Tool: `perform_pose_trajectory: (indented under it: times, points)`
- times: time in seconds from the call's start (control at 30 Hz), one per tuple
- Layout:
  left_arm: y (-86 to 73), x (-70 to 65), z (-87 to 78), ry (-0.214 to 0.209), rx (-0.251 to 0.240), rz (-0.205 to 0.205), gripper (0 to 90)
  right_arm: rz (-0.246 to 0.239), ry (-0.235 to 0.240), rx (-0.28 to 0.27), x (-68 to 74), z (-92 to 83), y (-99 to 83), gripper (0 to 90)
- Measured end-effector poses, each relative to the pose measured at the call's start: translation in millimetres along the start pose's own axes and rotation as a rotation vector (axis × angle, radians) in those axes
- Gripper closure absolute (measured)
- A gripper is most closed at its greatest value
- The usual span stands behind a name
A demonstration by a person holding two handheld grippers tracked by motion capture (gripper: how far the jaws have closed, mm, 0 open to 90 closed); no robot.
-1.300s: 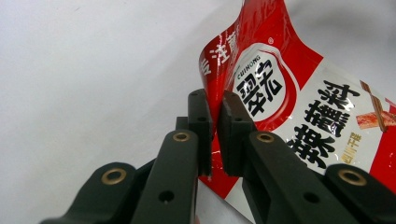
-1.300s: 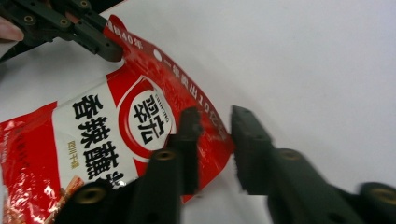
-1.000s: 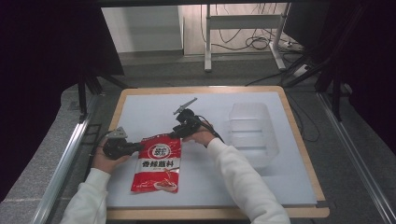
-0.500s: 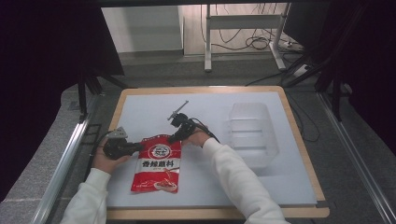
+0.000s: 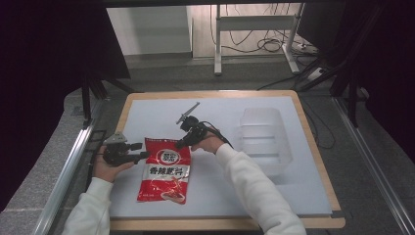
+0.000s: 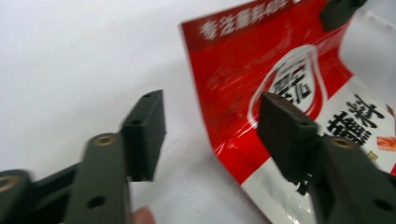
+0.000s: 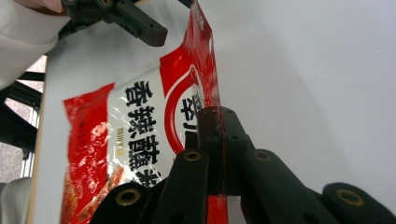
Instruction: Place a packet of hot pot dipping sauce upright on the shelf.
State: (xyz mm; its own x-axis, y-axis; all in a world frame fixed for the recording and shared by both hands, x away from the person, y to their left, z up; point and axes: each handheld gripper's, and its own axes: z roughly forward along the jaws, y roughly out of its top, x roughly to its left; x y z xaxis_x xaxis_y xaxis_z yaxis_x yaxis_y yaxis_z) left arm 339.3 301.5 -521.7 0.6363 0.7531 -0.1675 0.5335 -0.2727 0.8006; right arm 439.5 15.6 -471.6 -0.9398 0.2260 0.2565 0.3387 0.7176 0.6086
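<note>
Two tools are seen working over one white-topped desk (image 5: 293,191) with a wooden rim. Toward 2 o'clock on the desk, a clear plastic container (image 5: 263,139) is set, well apart from both tools. Near the middle, toward 7 o'clock, a red and white snack packet (image 5: 165,171) with Chinese lettering is laid, its long side running from 12 to 6 o'clock. Its upper right corner is lifted off the desk and clenched in the right tool (image 5: 182,143), whose jaws are seen pressed together on the red foil in the right gripper view (image 7: 219,154). At 9 o'clock from the packet's top edge, the left tool (image 5: 142,155) is held; its jaws have just been opening and now stand released, with the packet's edge between them, untouched by either pad.
</note>
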Motion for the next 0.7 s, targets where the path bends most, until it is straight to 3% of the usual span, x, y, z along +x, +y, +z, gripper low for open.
perform_pose_trajectory:
  times: [0.1, 0.27, 0.53, 0.7]
  points:
    - [-3.1, -1.7, -6.9, 0.022, -0.008, 0.009, 35.0, -0.007, 0.001, -0.021, 8.7, -13.9, 3.3, 88.8]
    - [-4.4, 0.1, -10.2, 0.024, -0.015, -0.002, 34.7, -0.007, 0.017, -0.058, 17.5, -32.6, 7.3, 88.9]
    - [-6.3, 3.2, -12.8, 0.028, -0.019, -0.019, 34.7, -0.009, 0.044, -0.084, 29.1, -49.8, 10.6, 88.9]
    - [-8.5, 5.0, -13.7, 0.025, -0.02, -0.032, 34.7, -0.048, 0.052, -0.126, 43.6, -68.0, 19.4, 89.0]
